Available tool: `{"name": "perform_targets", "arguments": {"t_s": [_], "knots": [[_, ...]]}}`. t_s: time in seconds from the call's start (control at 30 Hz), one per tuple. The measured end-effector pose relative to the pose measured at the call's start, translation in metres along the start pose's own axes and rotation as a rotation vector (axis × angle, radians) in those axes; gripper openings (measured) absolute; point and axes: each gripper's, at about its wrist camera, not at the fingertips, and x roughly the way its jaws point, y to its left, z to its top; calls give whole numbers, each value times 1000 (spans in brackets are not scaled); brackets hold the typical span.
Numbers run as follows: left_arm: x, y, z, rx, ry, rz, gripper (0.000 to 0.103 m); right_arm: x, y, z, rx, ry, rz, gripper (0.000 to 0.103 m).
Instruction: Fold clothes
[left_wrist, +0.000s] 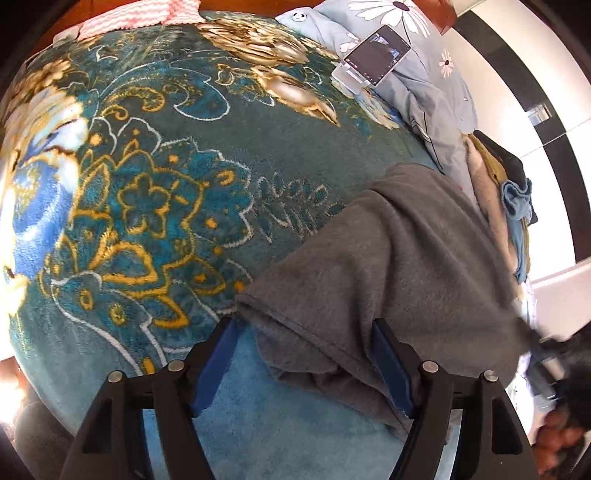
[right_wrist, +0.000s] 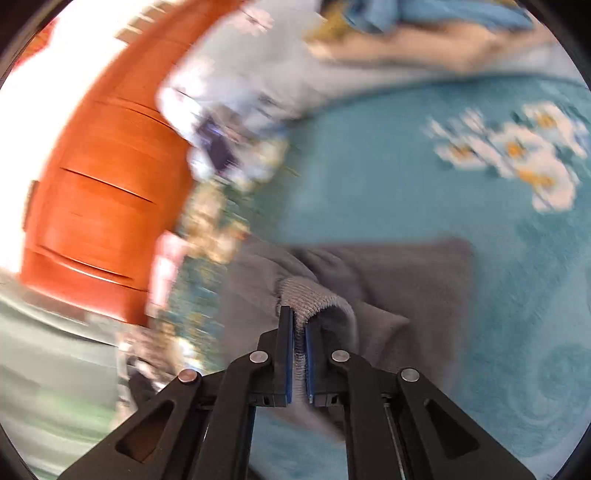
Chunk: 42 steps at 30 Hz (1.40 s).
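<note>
The grey garment (left_wrist: 388, 266) lies partly spread on the teal floral blanket (left_wrist: 155, 177) that covers the bed, with a heap of other clothes (left_wrist: 513, 192) just beyond its far side and a phone (left_wrist: 373, 55) well beyond it near the flowered pillow (left_wrist: 417, 33). The left hand-held gripper (left_wrist: 306, 369) has its jaws wide apart, straddling the garment's near hemmed edge without pinching it; one blue pad sits on the cloth, the other over the blanket beside it. The right hand-held gripper (right_wrist: 299, 332) is clamped on the garment's ribbed cuff or band (right_wrist: 310, 295), the knit squeezed between the two pads, with the rest of the grey garment (right_wrist: 406, 280) trailing onto the blanket behind it; this view is blurred, so finer detail is uncertain. The fabric looks like soft, thickish fleece: light, limp, not slippery, likely to sag and bunch unless it is held at two points. The ribbed band is a sound hold, being denser and less prone to slip. The left side would probably do best closing on the stitched hem near a corner, so that the cloth can be drawn taut and folded over cleanly.
</note>
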Motion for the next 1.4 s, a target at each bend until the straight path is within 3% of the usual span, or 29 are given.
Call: {"name": "perform_targets", "arguments": {"t_s": [0.07,0.17,0.23,0.3,0.43,0.63,0.7,0.83,0.97,1.13,1.23,1.3,1.4], "knots": [[-1,0,-1,10,4,0,77,16,-24,-6,78,37,-32,5],[0,1,-2,9,2,-5,77,26,-41,-10,160,48,-12,7],[0,1,-1,6,2,-4,77,25,-37,-9,140,51,-26,15],[-1,0,-3,8,0,-1,77,26,-32,-8,103,74,-70,37],[0,0,-3,15,-3,0,77,27,-37,-12,90,102,-113,46],[0,3,-2,5,-2,-13,77,37,-57,-17,215,82,37,47],[-1,4,-3,-1,-2,-19,77,38,-60,-18,238,75,77,54],[-2,6,-6,-14,-2,-25,77,33,-63,-21,278,42,177,54],[-2,6,-8,-18,-3,-23,77,18,-54,-28,241,4,278,54],[-4,7,-8,-19,0,-26,77,38,-55,-32,247,79,201,51],[-6,8,-7,-36,6,-26,77,45,-55,-31,270,78,187,46],[-10,8,-5,-47,13,-29,77,42,-51,-29,262,74,186,31],[-17,7,-3,-57,12,-46,77,35,-40,-23,245,62,199,17]]}}
